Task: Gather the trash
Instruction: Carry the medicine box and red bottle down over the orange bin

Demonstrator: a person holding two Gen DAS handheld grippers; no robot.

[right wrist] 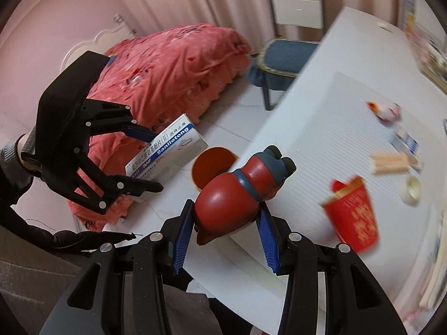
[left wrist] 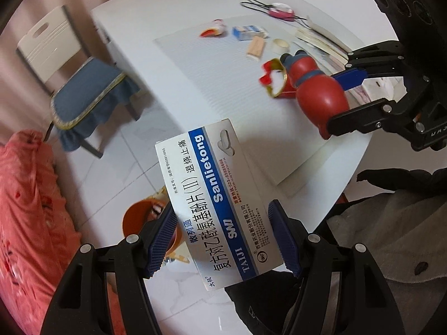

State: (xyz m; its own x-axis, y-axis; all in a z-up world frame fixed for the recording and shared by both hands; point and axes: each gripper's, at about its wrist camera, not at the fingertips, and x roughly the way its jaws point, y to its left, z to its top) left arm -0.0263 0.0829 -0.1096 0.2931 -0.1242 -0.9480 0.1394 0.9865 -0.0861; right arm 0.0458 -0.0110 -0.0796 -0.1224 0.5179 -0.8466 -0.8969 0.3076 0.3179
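My left gripper (left wrist: pixel 223 237) is shut on a white and blue medicine box (left wrist: pixel 220 201) and holds it over the floor, left of the table edge. It also shows in the right wrist view (right wrist: pixel 167 150), just above an orange bin (right wrist: pixel 215 167) on the floor. The bin shows behind the box in the left wrist view (left wrist: pixel 139 217). My right gripper (right wrist: pixel 226 231) is shut on a red and grey heart-shaped toy (right wrist: pixel 237 195), held over the table's near edge. The toy also shows in the left wrist view (left wrist: pixel 315 89).
On the white table (left wrist: pixel 212 83) lie a red paper cup (right wrist: pixel 352 212), a wooden block (right wrist: pixel 391 162), a tape roll (right wrist: pixel 412 189), a small blue box (left wrist: pixel 248 32) and a wrapper (left wrist: pixel 213 28). A chair with a blue cushion (left wrist: pixel 89 95) and a bed with red bedding (right wrist: pixel 167 69) stand nearby.
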